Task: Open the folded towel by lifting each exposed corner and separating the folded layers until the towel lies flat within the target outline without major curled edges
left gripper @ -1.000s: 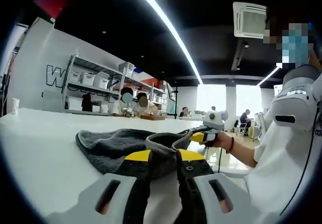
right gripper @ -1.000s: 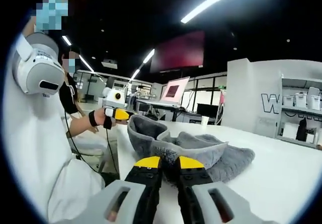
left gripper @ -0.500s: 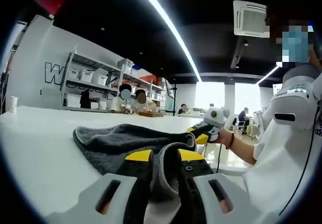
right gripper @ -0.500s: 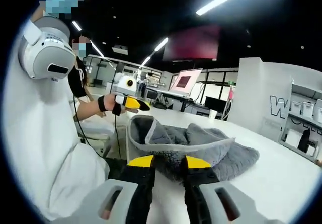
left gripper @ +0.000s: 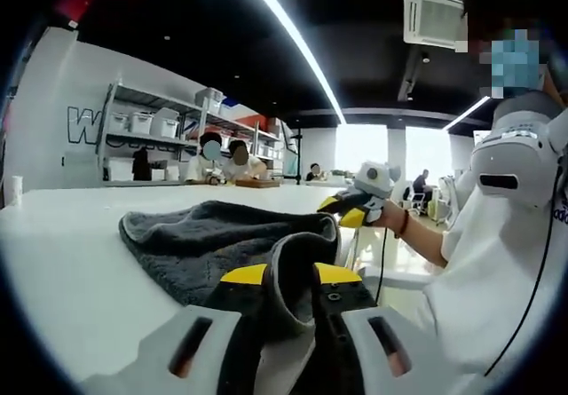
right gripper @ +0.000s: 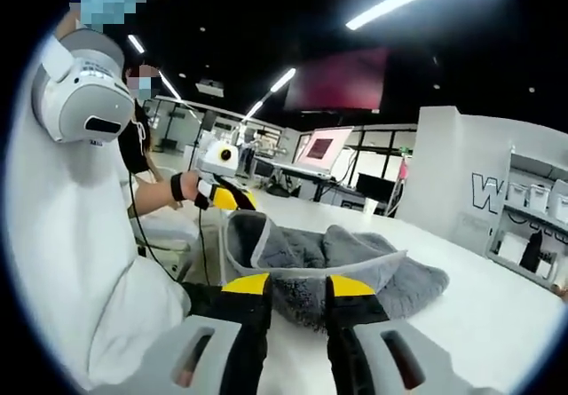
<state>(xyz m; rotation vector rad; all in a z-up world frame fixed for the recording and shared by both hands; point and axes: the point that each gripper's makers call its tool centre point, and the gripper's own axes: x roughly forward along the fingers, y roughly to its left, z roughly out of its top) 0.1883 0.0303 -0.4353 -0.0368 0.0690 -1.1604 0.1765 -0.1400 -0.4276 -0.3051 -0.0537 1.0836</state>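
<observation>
Two grippers each pinched an edge of the grey towel (left gripper: 213, 248), which lay bunched on the white table (left gripper: 62, 262) at its near edge. The left gripper (left gripper: 288, 275) had its yellow-tipped jaws closed on a raised fold of cloth; the right gripper (right gripper: 297, 286) likewise clamped a hemmed edge between its jaws. On the shelving rack (left gripper: 146, 138) behind stood white storage bins (left gripper: 140, 122), their contents impossible to tell. Compared with a second earlier, the fold in the left jaws stood taller, and the towel between the grippers had opened into a wider hollow.
</observation>
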